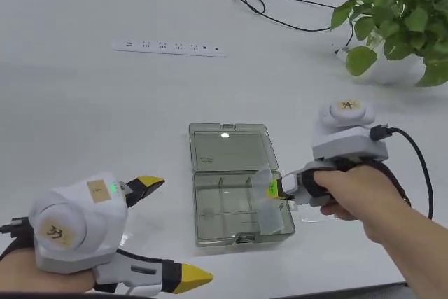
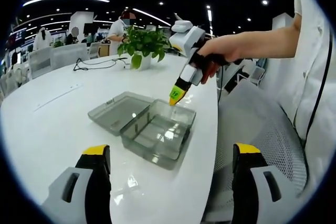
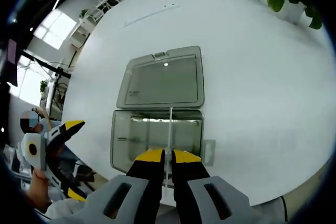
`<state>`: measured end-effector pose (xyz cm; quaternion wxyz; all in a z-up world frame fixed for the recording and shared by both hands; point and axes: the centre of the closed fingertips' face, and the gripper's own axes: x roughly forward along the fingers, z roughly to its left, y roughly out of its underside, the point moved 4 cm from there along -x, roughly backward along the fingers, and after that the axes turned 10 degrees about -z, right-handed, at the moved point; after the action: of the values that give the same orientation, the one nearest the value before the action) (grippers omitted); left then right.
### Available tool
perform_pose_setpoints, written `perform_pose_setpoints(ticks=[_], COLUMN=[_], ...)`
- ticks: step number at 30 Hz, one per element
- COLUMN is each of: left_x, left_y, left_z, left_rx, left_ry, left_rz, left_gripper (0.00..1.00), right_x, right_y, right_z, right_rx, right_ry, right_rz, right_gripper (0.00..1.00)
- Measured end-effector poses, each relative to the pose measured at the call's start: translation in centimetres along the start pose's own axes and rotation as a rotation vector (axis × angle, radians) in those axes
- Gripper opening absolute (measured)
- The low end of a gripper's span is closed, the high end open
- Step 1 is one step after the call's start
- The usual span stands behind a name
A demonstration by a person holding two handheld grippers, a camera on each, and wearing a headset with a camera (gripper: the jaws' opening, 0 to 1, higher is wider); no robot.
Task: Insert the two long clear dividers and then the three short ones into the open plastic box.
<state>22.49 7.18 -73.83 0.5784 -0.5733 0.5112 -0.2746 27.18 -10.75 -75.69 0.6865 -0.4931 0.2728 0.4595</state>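
Observation:
The open plastic box (image 1: 210, 222) lies on the white table with its lid (image 1: 227, 148) folded back flat behind it. My right gripper (image 1: 278, 189) is over the box's right side, shut on a clear divider (image 1: 269, 204) that hangs into the tray. In the right gripper view the divider (image 3: 170, 127) shows edge-on as a thin line running from the shut jaws across the box (image 3: 128, 137) toward the lid (image 3: 163, 82). My left gripper (image 1: 171, 232) is open and holds nothing, left of the box. In its own view the box (image 2: 157, 129) lies ahead, with the right gripper (image 2: 176, 95) above its far edge.
A white power strip (image 1: 170, 47) lies at the back of the table, a black cable (image 1: 280, 5) loops behind it, and a potted plant (image 1: 399, 12) stands at the far right. The table's near edge (image 1: 336, 292) runs just below the box.

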Motion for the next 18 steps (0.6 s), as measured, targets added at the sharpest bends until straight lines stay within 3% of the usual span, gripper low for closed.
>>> perform_pose_setpoints(ticks=[18], left_x=[0.24], left_y=[-0.03], left_z=[0.04], left_rx=[-0.008], left_ry=[0.003], left_rz=[0.000], left_gripper=[0.98], right_x=[0.16], right_y=[0.16], right_z=[0.24], right_rx=[0.010], right_ry=[-0.002], right_rz=[-0.002], right_gripper=[0.06])
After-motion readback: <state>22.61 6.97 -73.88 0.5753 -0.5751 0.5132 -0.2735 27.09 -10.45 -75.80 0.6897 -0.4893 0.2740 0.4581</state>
